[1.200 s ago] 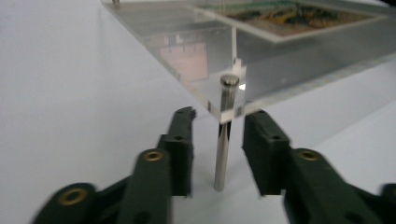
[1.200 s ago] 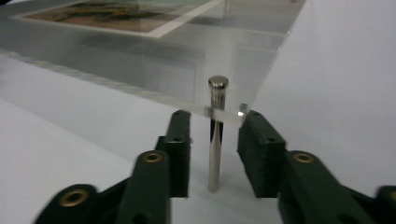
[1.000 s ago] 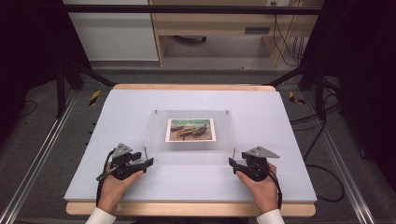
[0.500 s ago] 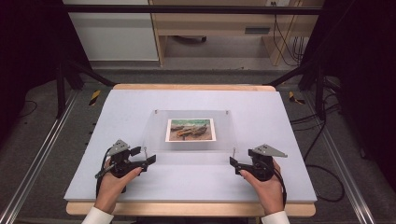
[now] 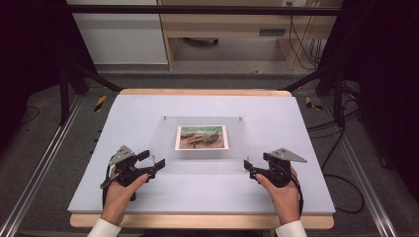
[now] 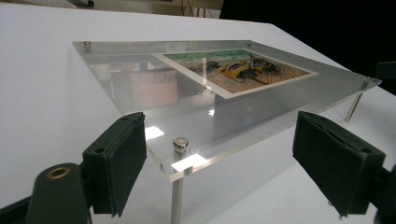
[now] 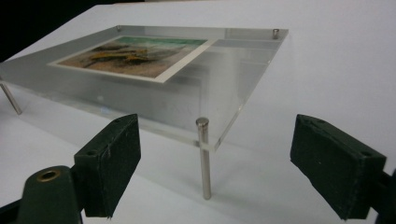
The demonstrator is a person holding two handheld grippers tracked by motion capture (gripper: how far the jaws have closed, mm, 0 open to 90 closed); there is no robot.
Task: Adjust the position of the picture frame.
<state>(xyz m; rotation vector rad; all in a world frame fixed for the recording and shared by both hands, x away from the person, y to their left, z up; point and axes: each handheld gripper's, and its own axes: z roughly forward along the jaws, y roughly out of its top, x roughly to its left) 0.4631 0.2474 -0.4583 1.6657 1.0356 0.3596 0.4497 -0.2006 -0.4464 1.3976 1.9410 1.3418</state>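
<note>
Frame [image 5: 202, 138]: a clear acrylic plate standing on four metal pins at the centre of the table [image 5: 123, 113], lying flat, with a picture [image 5: 201, 137] of boats sandwiched at its middle.
Left hand-held gripper [image 5: 159, 164]: at the frame's 7 o'clock corner, jaws just opened wide and released; in the left gripper view that corner's pin [image 6: 179, 177] stands between the pads, untouched.
Right hand-held gripper [image 5: 248, 169]: at the 5 o'clock corner, likewise just opened and holding nothing; its corner pin [image 7: 203, 156] stands between the pads [image 7: 109, 163], clear of both.
Why so: both jaws look lined up on the near pins, likely to seize or steady the frame evenly from two corners.
Around: a shelf [image 5: 222, 29] at 12 o'clock beyond the table, cables [image 5: 301, 34] at 1 o'clock.
In the way: nothing lies between jaws and pins.
</note>
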